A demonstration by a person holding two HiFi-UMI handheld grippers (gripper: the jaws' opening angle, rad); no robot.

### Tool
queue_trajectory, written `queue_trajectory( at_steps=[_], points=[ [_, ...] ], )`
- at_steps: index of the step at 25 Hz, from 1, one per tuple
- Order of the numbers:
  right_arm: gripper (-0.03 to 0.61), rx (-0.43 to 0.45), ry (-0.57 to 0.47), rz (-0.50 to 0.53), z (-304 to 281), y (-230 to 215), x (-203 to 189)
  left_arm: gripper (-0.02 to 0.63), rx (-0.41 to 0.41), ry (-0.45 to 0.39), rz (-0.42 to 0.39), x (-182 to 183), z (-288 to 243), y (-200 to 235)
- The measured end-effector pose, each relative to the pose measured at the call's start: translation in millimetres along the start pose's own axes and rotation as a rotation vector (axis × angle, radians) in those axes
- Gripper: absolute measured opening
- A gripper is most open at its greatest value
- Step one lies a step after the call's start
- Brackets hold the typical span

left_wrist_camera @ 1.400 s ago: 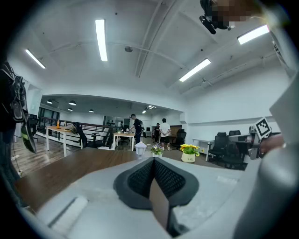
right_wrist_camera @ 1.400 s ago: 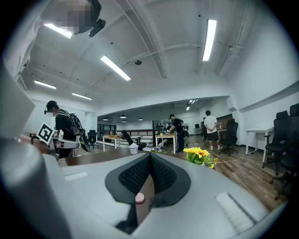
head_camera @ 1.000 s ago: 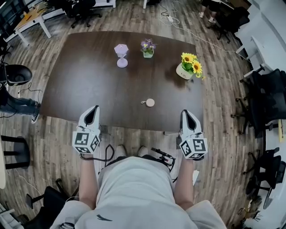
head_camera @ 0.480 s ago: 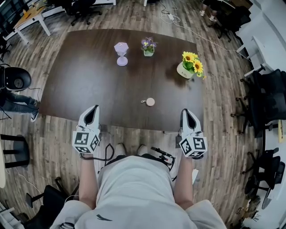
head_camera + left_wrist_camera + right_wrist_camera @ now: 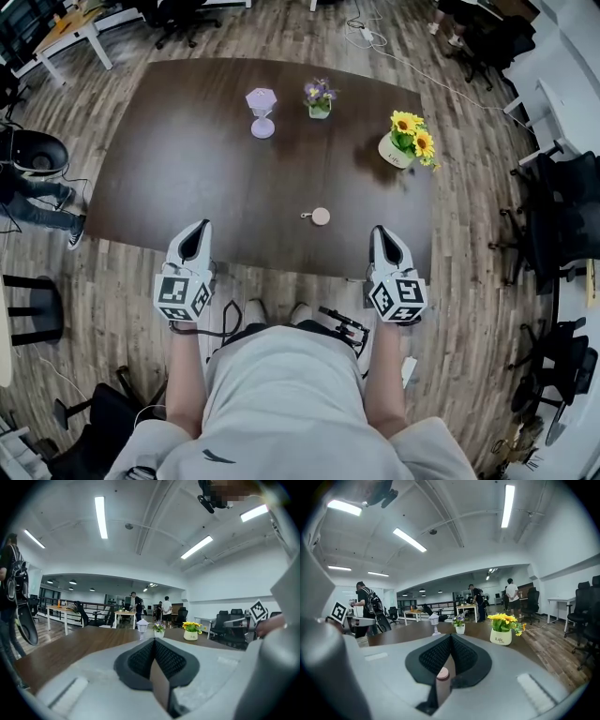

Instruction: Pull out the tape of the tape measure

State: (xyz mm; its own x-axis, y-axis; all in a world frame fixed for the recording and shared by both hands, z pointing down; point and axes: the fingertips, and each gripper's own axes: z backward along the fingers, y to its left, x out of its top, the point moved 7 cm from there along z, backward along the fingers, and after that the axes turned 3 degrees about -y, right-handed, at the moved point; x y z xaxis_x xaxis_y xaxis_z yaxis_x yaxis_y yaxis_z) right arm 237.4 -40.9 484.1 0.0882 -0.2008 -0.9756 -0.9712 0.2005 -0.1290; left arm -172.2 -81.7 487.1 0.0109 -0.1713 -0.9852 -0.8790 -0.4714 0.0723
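Tape measure (image 5: 321, 217) appears in right gripper view (left one misses it).

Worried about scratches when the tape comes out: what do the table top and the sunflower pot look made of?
Table top: dark brown wood or wood-look laminate, satin finish; grain too faint to settle which.
Sunflower pot: cream, smooth, faintly glossy rounded wall with print, likely glazed ceramic, possibly plastic.

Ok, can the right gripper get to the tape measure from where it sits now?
Probably yes. The right gripper is at the near edge of the table, and only bare tabletop lies between it and the tape measure. Its jaws are shut, so they would need to open first.
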Motion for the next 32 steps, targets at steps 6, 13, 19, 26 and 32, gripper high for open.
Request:
queue_trajectory(
  at_steps=[6,13,19,26,32],
  points=[
    [0.039,0.037,0.127,0.014,-33.1,4.0,-30.9,0.006,0.005,0.004,-0.007,1.9,0.6,0.5],
    [0.214,0.130,0.348,0.042,-93.5,12.8,-89.2,0.006,0.010,0.016,-0.014,-0.6,4.2,-1.8],
    [0.305,0.209,0.559,0.159,-133.5,23.8,-149.3,0.006,0.033,0.028,-0.018,-3.4,11.1,-0.6],
    [0.310,0.233,0.627,0.186,-159.4,31.7,-166.8,0.006,0.078,0.037,-0.019,-3.5,27.5,8.2],
    [0.281,0.230,0.631,0.186,-164.4,30.4,-164.4,0.006,0.102,0.049,-0.010,-8.1,37.6,12.1]
  ],
)
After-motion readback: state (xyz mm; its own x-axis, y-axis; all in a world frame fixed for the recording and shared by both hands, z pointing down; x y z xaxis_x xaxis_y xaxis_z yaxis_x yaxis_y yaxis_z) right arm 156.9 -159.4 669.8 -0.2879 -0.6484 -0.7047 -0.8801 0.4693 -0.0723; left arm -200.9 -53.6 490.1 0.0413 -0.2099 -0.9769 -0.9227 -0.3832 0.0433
